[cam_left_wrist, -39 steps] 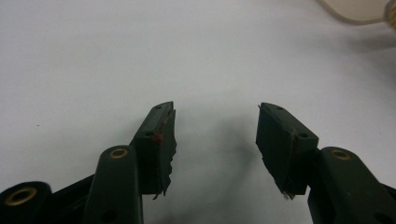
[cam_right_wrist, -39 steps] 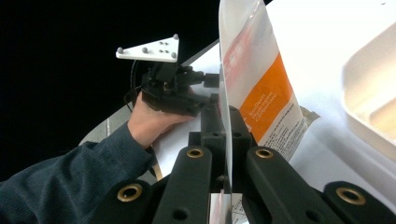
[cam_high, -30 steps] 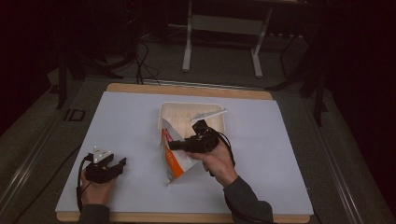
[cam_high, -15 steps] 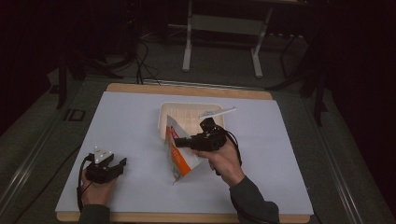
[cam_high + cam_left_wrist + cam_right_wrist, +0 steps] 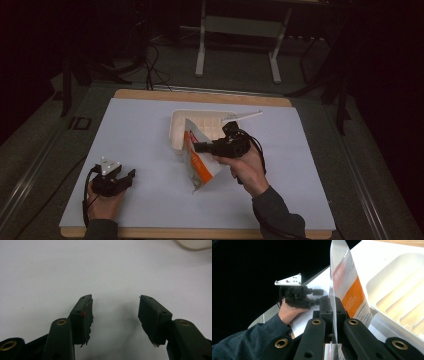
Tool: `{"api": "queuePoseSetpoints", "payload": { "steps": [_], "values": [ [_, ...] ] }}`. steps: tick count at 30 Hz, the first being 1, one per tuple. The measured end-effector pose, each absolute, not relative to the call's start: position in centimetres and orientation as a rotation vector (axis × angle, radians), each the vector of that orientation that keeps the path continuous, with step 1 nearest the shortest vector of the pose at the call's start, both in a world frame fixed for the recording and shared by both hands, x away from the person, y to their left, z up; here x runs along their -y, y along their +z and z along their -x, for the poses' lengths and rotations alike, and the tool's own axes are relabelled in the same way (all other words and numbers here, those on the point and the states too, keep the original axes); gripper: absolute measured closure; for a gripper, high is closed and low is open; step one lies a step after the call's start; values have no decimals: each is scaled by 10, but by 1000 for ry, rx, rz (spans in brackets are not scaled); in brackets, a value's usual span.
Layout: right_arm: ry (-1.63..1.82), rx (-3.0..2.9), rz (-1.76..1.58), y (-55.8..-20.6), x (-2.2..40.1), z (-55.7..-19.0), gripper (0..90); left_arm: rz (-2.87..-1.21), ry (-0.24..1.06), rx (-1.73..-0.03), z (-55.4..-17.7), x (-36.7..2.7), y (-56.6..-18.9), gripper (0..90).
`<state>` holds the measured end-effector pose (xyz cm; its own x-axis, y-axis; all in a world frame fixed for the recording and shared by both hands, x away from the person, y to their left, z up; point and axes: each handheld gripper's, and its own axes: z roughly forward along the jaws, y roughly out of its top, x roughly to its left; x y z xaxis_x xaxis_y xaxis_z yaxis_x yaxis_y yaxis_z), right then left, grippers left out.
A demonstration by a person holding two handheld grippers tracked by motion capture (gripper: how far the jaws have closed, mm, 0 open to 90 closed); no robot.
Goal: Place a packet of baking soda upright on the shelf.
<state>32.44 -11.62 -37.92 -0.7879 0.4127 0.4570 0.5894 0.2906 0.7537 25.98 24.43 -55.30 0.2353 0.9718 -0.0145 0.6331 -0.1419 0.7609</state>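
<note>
The print on the pouch (image 5: 352, 295) is blurred; I cannot read it. Its bottom is cut off below my right jaws in the right gripper view, and its top runs out of frame. In the high view, my right gripper (image 5: 200, 147) and hand (image 5: 247, 167) cover part of the pouch (image 5: 200, 165). The tray (image 5: 200, 122) is partly hidden behind it; ribs show inside, contents unclear. A thin white strip (image 5: 242, 116) lies across the tray's far right corner; what it is I cannot tell.

My right gripper (image 5: 333, 315) is clamped on the pouch's thin edge, jaws pressed together with the sheet between them. The pouch stands tilted on the table (image 5: 140, 130), white and silver with an orange panel, just in front of the tray.

My left gripper (image 5: 115, 312) sits near the table's near left corner, well apart from the pouch, jaws spread wide around nothing, bare table (image 5: 75, 267) between them. A tray corner (image 5: 192, 245) is cut off at the top right of the left gripper view.
</note>
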Motion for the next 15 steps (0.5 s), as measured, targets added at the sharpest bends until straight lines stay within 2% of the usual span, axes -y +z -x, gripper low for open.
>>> {"api": "queuePoseSetpoints", "payload": {
  "steps": [15],
  "values": [
    [-1519, 2388, 940, -373, 120, -325, 900, -1860, 669, -1472, -260, -244, -553, 447]
  ]
}}
